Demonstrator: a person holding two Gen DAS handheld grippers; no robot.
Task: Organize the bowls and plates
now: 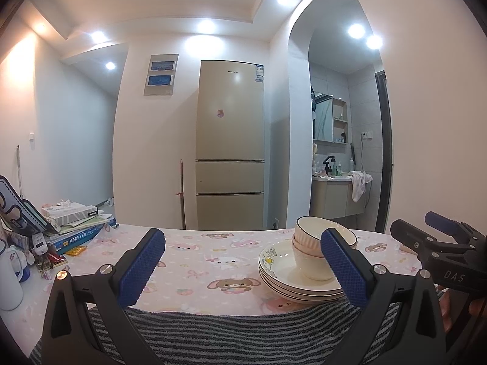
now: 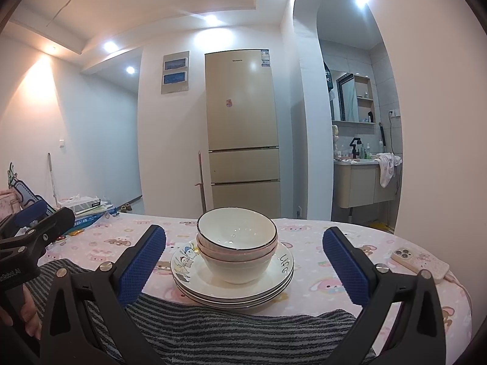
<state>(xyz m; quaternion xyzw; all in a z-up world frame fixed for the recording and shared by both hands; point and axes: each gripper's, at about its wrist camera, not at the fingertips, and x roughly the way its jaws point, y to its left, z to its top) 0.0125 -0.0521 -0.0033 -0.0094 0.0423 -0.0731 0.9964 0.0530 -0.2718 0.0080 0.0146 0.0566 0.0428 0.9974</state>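
A pile of white plates (image 2: pixel 194 286) with black rims and a cartoon print sits on the pink tablecloth, and nested white bowls (image 2: pixel 237 240) stand on top of it. In the right wrist view the pile lies straight ahead between the blue pads of my right gripper (image 2: pixel 243 261), which is open and holds nothing. In the left wrist view the plates (image 1: pixel 283 286) and bowls (image 1: pixel 307 243) are ahead to the right, partly behind the right pad (image 1: pixel 344 270) of my left gripper (image 1: pixel 240 267), also open and empty. The right gripper (image 1: pixel 426 237) shows at that view's right edge.
A grey striped towel (image 2: pixel 243 331) lies at the table's near edge under both grippers. Books and a tissue box (image 1: pixel 73 216) are piled at the far left. A phone in a pink case (image 2: pixel 423 263) lies at the right. A beige fridge (image 2: pixel 243 127) stands beyond the table.
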